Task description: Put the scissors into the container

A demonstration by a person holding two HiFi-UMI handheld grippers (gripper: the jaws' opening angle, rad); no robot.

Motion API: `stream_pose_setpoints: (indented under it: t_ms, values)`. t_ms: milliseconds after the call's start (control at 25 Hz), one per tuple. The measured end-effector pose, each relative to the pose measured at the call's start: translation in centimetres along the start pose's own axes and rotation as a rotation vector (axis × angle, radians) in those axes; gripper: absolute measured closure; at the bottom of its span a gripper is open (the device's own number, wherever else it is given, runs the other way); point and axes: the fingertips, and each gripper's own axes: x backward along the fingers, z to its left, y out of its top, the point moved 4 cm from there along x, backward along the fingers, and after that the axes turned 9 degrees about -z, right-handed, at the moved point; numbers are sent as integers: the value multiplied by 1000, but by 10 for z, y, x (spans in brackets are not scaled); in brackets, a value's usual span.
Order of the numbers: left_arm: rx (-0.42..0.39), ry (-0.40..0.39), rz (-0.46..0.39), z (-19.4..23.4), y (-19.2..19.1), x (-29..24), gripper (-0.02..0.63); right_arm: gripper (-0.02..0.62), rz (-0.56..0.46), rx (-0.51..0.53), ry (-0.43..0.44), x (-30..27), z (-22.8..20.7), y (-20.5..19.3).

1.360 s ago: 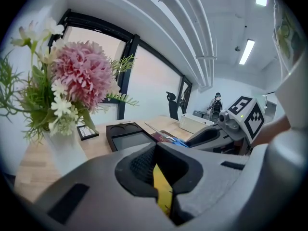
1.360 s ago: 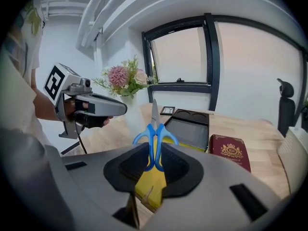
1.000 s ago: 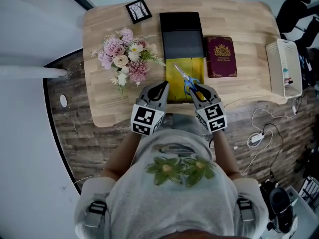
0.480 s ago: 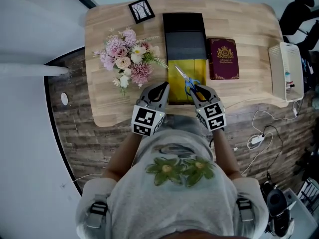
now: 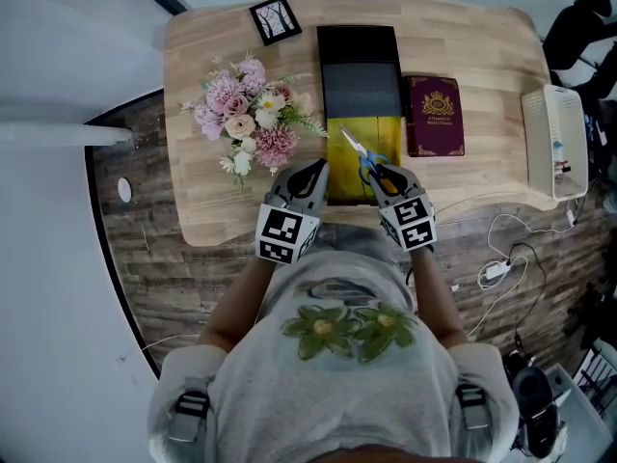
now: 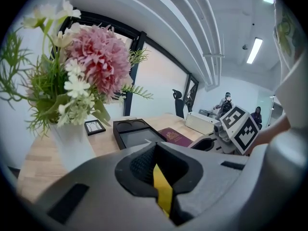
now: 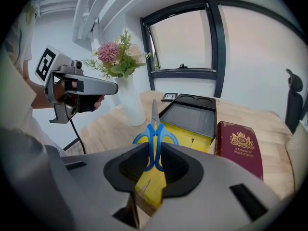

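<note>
Scene: A person at a pale wooden counter [image 5: 472,37] works a gripper in each hand over a yellow rectangular container [image 5: 342,177]. Its black lid [image 5: 359,70] lies flat against the container's far side.
Right gripper: The right gripper [image 5: 383,175] clamps blue-handled steel scissors [image 5: 359,152] by the handle loops, the closed blades pointing away from the person.
Left gripper: The left gripper [image 5: 310,174] sits at the container's near-left edge. Its jaws are drawn together on a thin yellow strip, apparently the container's wall, as if to steady it.
Scissors: Held in the air over the container's near-right part, and not resting on anything, as far as the views show.
Progress: The pick-up and carry look done; lowering the scissors inside and letting go remain.
Nearby: A pink-and-white flower bouquet [image 5: 246,123] stands left of the container and a burgundy hardback book [image 5: 434,114] lies just right of it.
</note>
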Motion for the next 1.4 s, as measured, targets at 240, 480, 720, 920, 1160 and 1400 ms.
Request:
stream_pose_setpoints:
  t_ms: [240, 480, 720, 920, 1160, 1400]
  values:
    - [-1, -5, 11, 3, -4, -2, 601, 518, 21, -4, -1, -6, 0, -5]
    - [-7, -9, 20, 5, -7, -4, 601, 518, 33, -9, -2, -10, -1, -10]
    - [-8, -9, 28, 7, -7, -5, 601, 518, 52, -15, -2, -14, -3, -15]
    - [-8, -7, 31, 9, -9, -7, 601, 518, 61, -21, 1, -18, -4, -20]
    - [-6, -5, 37, 12, -11, -8, 601, 518, 75, -22, 4, -21, -5, -23]
    - [8, -5, 39, 13, -11, -10, 601, 518, 81, -29, 4, -24, -6, -25]
